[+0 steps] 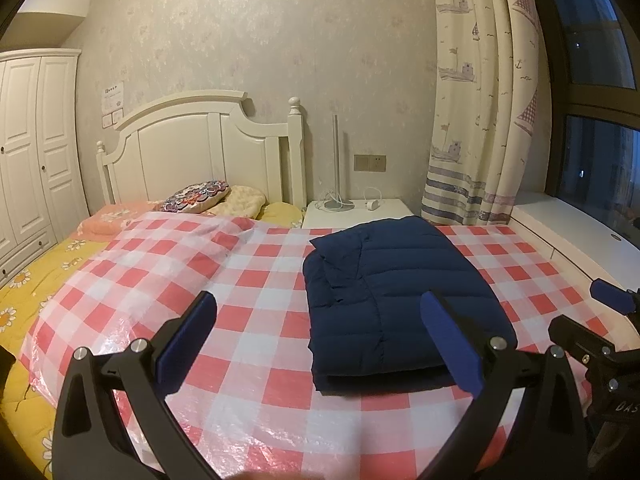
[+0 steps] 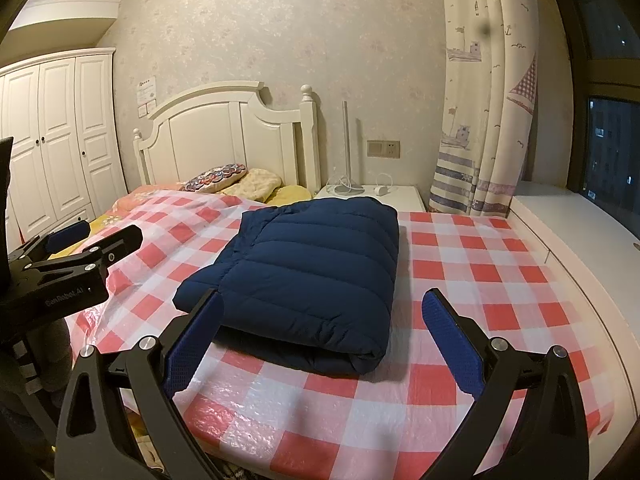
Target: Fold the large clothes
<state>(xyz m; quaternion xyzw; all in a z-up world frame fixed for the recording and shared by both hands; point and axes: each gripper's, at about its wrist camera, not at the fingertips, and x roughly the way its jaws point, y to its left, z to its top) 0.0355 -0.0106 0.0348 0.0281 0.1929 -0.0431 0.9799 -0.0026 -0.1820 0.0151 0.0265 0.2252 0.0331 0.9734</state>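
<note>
A puffy quilted navy jacket [image 2: 308, 272] lies folded (rectangular) on the glossy checked sheet [image 2: 480, 280]; both left gripper [image 1: 320, 336] and right gripper [image 2: 324, 336] gape empty.

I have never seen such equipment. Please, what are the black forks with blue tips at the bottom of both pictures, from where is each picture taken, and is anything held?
They are two hand-held grippers; a person carries one in each hand. Each has a wide-angle camera looking forward along its two fingers. One picture comes from the left gripper, the other from the right gripper; each also sees the other gripper at its edge. Both stand open and hold nothing. In front of them, a navy padded jacket lies folded into a neat rectangle on a red-and-white checked plastic sheet spread over a bed. Behind it are pillows and a white headboard.
</note>
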